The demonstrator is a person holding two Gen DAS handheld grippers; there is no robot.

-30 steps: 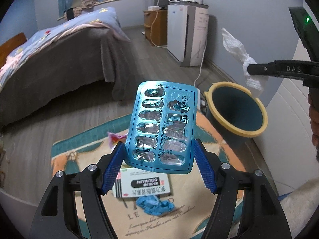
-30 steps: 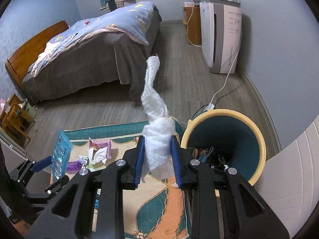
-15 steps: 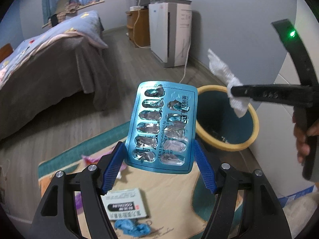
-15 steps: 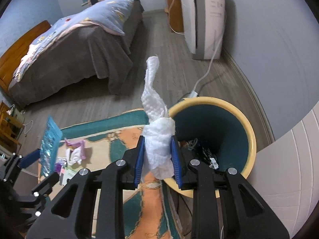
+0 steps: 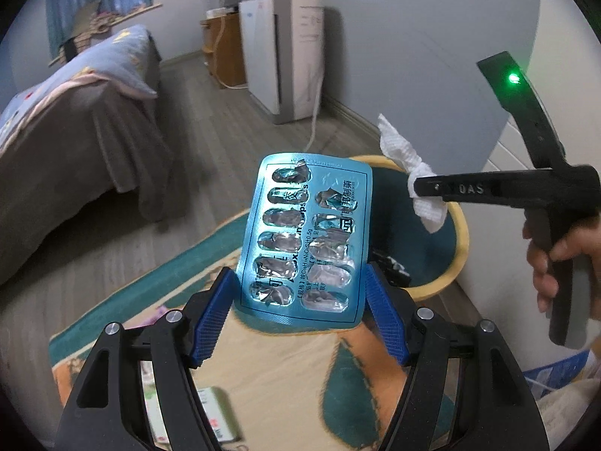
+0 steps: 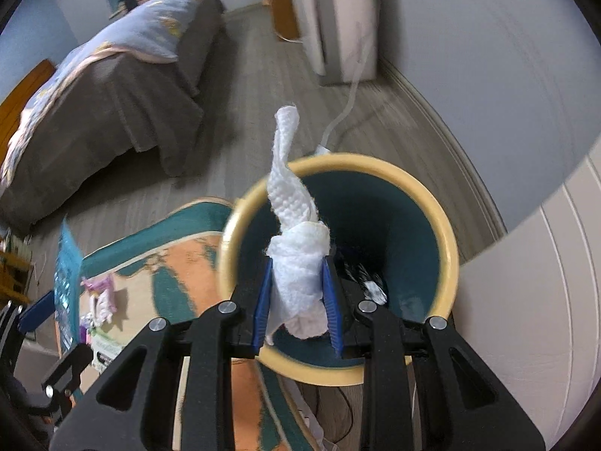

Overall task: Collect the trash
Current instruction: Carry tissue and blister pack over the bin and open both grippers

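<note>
My left gripper (image 5: 300, 285) is shut on an empty blue blister pack (image 5: 306, 236), held upright above the rug. My right gripper (image 6: 296, 267) is shut on a twisted white tissue (image 6: 296, 248) and hangs over the mouth of the bin (image 6: 447, 233), a teal bin with a yellow rim and dark trash inside. In the left wrist view the right gripper (image 5: 417, 188) holds the tissue (image 5: 409, 173) over the bin (image 5: 460, 233), just right of the blister pack. The blister pack also shows edge-on in the right wrist view (image 6: 67, 263).
A patterned rug (image 5: 300, 368) carries a medicine box (image 5: 214, 413) and a pink wrapper (image 6: 101, 293). A bed (image 5: 75, 112) stands at the left, a white air purifier (image 5: 285, 49) by the back wall, with its cable (image 6: 345, 112) running to the floor behind the bin.
Both grippers have moved toward the bin. The right gripper with the tissue has come from beside the rim to over the bin's mouth. Both grips are unchanged.
</note>
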